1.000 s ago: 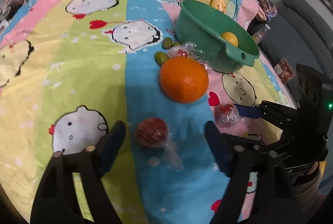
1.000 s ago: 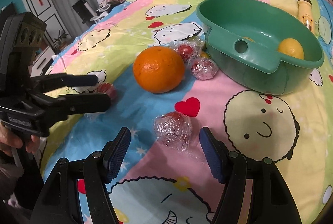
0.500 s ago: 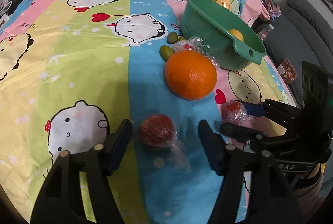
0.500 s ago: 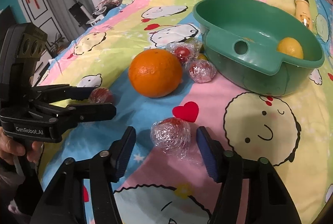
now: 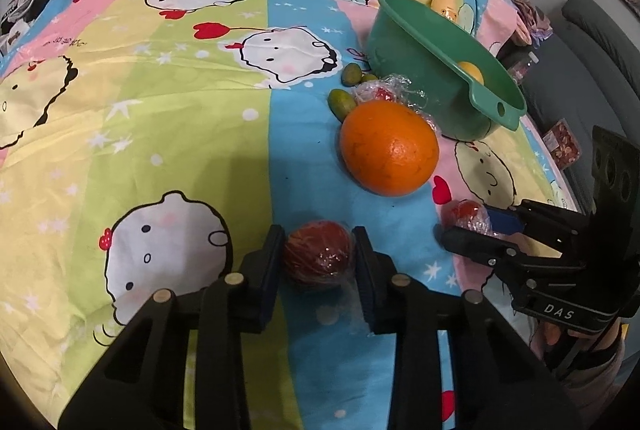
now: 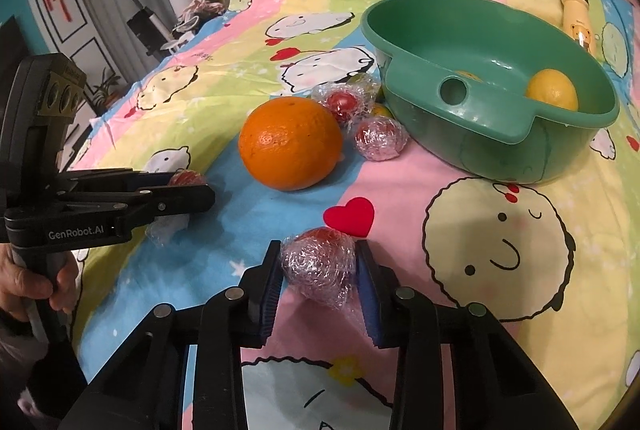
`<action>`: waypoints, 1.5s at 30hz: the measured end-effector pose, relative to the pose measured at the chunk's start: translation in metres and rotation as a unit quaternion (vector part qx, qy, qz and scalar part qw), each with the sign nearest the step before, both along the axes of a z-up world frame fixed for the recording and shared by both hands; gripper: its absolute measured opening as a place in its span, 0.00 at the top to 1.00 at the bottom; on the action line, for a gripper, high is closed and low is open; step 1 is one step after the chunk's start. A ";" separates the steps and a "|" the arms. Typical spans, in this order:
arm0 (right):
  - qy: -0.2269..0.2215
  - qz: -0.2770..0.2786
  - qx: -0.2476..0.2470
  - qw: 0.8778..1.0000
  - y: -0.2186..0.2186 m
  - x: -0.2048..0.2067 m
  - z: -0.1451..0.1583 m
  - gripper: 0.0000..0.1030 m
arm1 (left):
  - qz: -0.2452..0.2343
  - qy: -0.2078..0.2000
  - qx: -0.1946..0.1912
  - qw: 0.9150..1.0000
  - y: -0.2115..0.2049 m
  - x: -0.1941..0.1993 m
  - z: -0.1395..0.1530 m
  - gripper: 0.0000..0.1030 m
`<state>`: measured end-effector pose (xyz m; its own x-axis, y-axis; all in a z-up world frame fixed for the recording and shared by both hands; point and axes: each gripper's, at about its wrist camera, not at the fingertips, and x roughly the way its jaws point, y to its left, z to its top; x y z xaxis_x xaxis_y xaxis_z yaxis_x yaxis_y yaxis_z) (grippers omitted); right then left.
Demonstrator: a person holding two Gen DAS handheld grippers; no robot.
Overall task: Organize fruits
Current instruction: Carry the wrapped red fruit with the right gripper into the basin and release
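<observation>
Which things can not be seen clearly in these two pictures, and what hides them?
- Green basin floor: left wrist view, its near wall hides it; only the yellow fruit peeks out.
- Second yellowish item in the basin: right wrist view, mostly behind the handle.
- Wrapped red fruit in the left tongs: right wrist view, mostly behind the fingers.
- Small green fruits: right wrist view, hidden behind the orange.

left tongs (image 5: 319,257): low, jaws pinched in | right tongs (image 6: 319,264): low, jaws pinched in
</observation>
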<state>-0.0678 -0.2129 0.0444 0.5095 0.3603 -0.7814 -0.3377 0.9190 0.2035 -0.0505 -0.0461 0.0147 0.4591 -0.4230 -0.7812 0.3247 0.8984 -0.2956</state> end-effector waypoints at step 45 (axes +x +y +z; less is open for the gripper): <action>-0.127 -0.048 0.108 0.985 -0.047 -0.017 0.077 0.65 | -0.011 -0.111 -0.002 0.994 -0.046 -0.015 0.073 0.68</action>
<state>-0.0848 -0.2595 0.1216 0.7187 0.4444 -0.5348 -0.3162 0.8939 0.3178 -0.0652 -0.0924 0.0882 0.6107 -0.4369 -0.6605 0.4010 0.8898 -0.2178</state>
